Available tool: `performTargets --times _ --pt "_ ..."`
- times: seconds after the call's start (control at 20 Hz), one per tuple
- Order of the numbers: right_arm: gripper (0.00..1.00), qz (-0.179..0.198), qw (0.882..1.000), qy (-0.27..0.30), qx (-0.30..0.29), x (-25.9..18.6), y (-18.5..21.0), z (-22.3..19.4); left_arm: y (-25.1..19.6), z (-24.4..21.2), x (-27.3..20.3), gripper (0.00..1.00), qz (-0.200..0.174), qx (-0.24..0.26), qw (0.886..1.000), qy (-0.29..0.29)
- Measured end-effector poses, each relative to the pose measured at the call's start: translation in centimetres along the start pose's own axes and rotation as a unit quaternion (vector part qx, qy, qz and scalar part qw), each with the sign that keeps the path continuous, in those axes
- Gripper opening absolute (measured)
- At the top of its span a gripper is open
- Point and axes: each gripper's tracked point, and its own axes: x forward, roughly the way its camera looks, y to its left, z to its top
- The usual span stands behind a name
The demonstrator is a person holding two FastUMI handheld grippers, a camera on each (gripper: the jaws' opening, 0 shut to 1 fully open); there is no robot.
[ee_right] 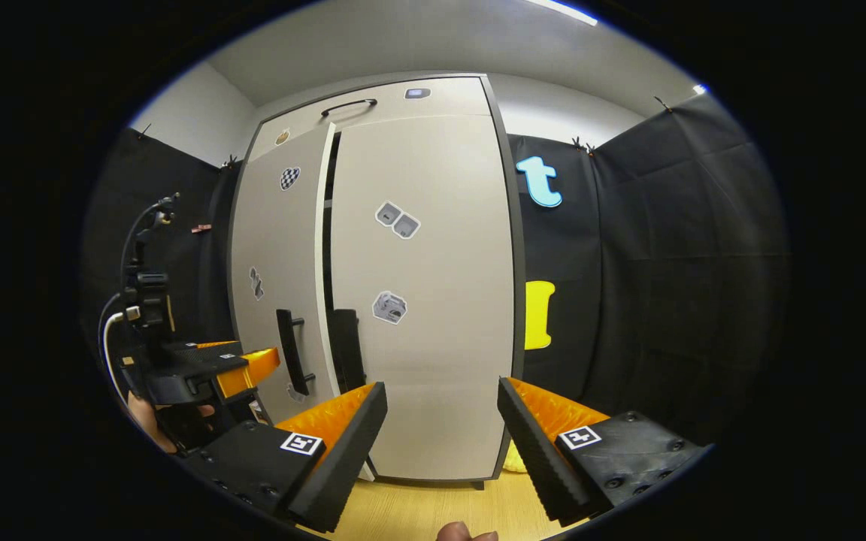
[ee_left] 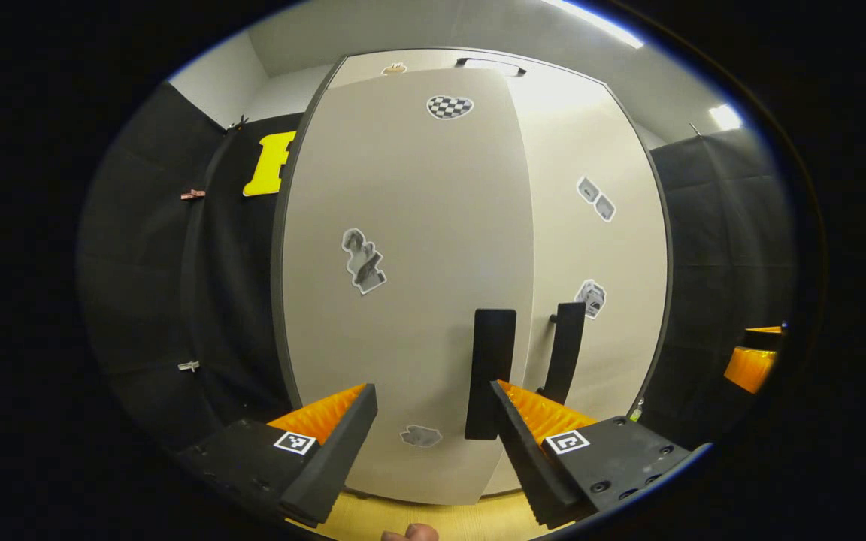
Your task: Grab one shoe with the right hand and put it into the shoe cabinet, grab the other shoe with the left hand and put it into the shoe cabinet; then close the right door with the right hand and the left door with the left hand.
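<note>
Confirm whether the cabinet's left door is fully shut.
No. In the right gripper view the left door stands ajar, a dark gap beside the right door.

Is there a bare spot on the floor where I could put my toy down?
Yes: the wooden floor in front of the cabinet looks bare between the right tool fingers. Near the left door's handle it's crowded by the left tool.

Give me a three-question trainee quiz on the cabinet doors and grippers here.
1. True or false: the left door is fully shut.
2. Which door sits flush with the cabinet: A left, B right?
3. Fill in: the fingers of the left gripper and the right gripper stand ____.

Key: 1 false, a dark gap shows at its edge; 2 B; 3 open, holding nothing.
</note>
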Motion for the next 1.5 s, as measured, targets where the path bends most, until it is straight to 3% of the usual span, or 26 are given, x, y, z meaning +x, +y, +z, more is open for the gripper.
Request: performTargets --times 0.75,1.5 --pt "0.98 0.018 1.000 -0.009 -0.001 -3.0 2.3 1.3 1.8 1.5 -11.1 0.95 -0.004 0.000 1.000 -0.016" --pt "0.98 0.026 1.000 -0.007 0.007 -4.4 2.7 1.3 1.1 0.3 -14.0 0.95 -0.003 -0.005 1.000 -0.006"
